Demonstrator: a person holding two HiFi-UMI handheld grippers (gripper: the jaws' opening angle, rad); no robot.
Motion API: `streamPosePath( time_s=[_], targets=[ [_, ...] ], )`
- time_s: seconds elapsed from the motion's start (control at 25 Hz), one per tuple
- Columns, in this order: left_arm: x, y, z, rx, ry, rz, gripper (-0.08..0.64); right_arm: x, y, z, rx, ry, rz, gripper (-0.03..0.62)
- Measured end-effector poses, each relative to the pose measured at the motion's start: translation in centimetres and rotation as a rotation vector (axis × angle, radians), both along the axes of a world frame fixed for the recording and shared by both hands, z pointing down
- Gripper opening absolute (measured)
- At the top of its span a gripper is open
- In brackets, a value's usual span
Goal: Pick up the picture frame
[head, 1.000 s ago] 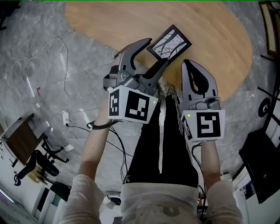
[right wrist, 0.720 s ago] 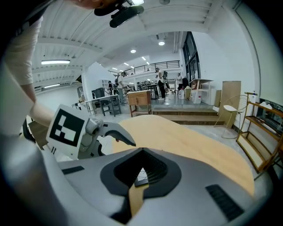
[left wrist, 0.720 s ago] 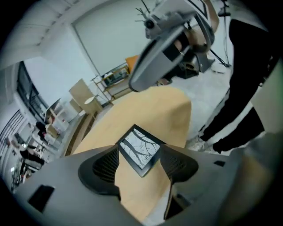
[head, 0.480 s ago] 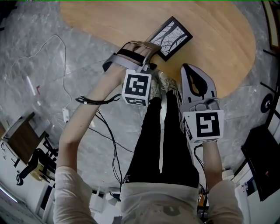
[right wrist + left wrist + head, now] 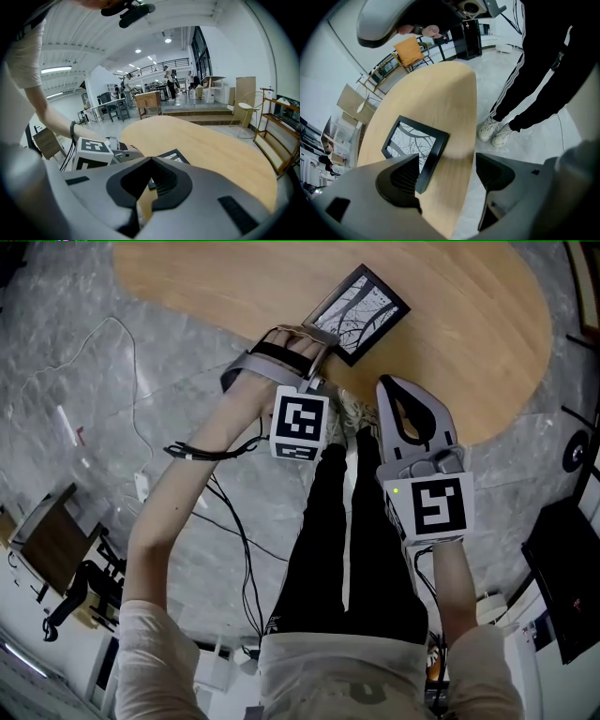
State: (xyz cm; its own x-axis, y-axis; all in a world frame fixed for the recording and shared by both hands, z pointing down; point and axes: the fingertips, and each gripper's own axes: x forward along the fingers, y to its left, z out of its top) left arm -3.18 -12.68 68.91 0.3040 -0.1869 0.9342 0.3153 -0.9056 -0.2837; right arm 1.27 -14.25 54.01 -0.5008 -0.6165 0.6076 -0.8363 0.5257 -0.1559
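Observation:
The picture frame (image 5: 358, 313), black-edged with a branch print, lies flat on the wooden table (image 5: 469, 334) near its front edge. My left gripper (image 5: 309, 341) points steeply down at the frame's near corner. In the left gripper view its jaws have just been opening and stand wide apart (image 5: 447, 176). The left jaw hangs over the frame (image 5: 412, 145), and the frame's corner and the table edge lie between the jaws, with no pad touching. My right gripper (image 5: 398, 392) hovers to the right over the table edge, shut (image 5: 151, 161) and empty.
The person's legs and pale shoes (image 5: 352, 413) stand against the table edge between the two arms. Cables (image 5: 225, 512) trail over the marbled floor on the left. A black case (image 5: 562, 577) sits at the right. Desks and a shelf (image 5: 281, 131) stand beyond the table.
The left gripper has dropped and rolled, from lying level beside the frame to pointing down at its near corner. The right gripper has sunk slightly. The frame still lies flat.

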Motion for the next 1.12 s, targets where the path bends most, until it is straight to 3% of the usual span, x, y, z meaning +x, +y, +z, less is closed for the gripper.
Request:
streamPosePath(
  time_s=[0.4,1.12],
  targets=[
    [-0.2,0.3,1.0,-0.011,-0.031,0.002,0.356,-0.4,0.1,1.1,-0.023,-0.002,-0.005,0.003],
    [0.0,0.6,0.2,0.018,-0.02,-0.018,0.356,-0.3,-1.9,0.6,-0.024,0.0,-0.036,0.003]
  ],
)
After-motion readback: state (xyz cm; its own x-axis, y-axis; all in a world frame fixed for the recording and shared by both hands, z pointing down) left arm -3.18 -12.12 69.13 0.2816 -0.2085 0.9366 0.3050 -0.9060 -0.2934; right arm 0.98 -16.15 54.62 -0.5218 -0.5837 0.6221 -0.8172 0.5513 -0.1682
